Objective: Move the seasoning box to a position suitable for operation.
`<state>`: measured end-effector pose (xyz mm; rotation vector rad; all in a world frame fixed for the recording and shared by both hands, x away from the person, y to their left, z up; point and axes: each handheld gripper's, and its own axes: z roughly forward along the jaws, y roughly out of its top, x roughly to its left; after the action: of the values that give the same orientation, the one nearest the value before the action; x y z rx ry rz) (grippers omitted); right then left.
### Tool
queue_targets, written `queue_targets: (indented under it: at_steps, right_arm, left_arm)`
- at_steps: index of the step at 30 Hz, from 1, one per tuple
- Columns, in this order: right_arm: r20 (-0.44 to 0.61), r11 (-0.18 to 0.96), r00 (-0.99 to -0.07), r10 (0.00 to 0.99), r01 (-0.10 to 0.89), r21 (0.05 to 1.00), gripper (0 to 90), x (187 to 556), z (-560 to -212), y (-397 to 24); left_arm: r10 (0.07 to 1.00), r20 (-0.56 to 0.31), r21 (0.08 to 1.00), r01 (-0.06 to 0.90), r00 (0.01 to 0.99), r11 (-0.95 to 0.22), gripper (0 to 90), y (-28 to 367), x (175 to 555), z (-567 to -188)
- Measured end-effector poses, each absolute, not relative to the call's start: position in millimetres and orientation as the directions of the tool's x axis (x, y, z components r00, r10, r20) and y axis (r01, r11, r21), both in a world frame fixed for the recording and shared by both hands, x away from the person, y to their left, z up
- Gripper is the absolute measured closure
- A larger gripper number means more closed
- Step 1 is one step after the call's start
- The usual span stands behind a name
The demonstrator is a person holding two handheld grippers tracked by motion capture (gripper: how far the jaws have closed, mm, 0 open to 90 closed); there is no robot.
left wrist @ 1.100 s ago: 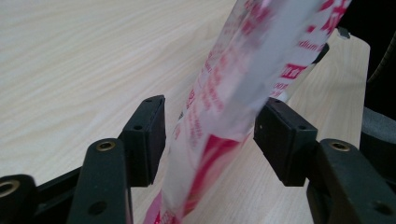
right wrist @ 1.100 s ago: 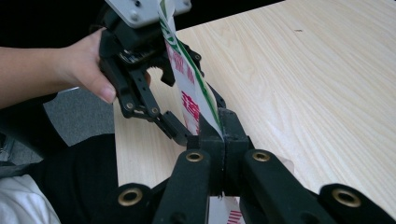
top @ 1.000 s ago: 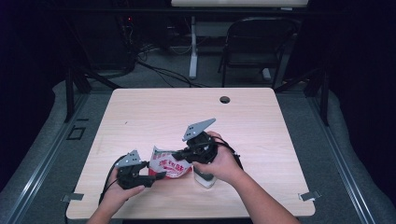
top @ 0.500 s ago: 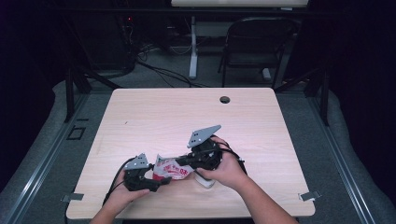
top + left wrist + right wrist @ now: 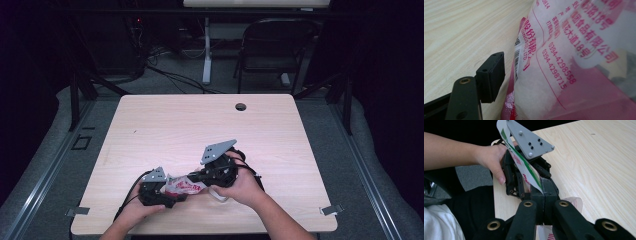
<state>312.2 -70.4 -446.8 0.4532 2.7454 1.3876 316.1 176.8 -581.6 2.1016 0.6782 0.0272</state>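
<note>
**Packet pinched at one edge, free at the other**

The right gripper (image 5: 543, 188) has its two black jaws pressed together on the flat sealed edge of a white plastic food packet printed in red and green (image 5: 524, 167); the film rises taut from between the pads toward the left gripper (image 5: 524, 170). In the left gripper view, one black pad (image 5: 491, 76) stands just beside the packet's crinkled side (image 5: 554, 62), with a thin gap showing, so those jaws stand apart and have just been opening. The far pad is hidden behind the film, so I cannot tell whether it touches.

The packet looks light, soft and slippery, and its thin film would likely crumple or tear under a hard pull. The stiffer sealed seam is the best place to grip.

From above, the packet (image 5: 182, 185) hangs between the two grippers, just over the near edge of the pale wooden table (image 5: 165, 125).
</note>
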Motion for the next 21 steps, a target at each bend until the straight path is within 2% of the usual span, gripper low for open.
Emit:
queue_targets:
  at_steps: [11,21]
  right_arm:
    - [0.087,0.539,-0.959,0.269,0.225,0.811,90.0,312.3,-443.6,-69.6]
    - [0.082,0.527,-0.956,0.283,0.226,0.819,90.0,314.1,-441.2,-70.5]
  left_arm:
    - [0.466,-0.236,0.758,0.462,0.853,-0.461,30.4,173.8,318.5,-587.1]
    - [0.451,-0.257,0.763,0.466,0.855,-0.448,40.1,176.6,318.9,-586.8]
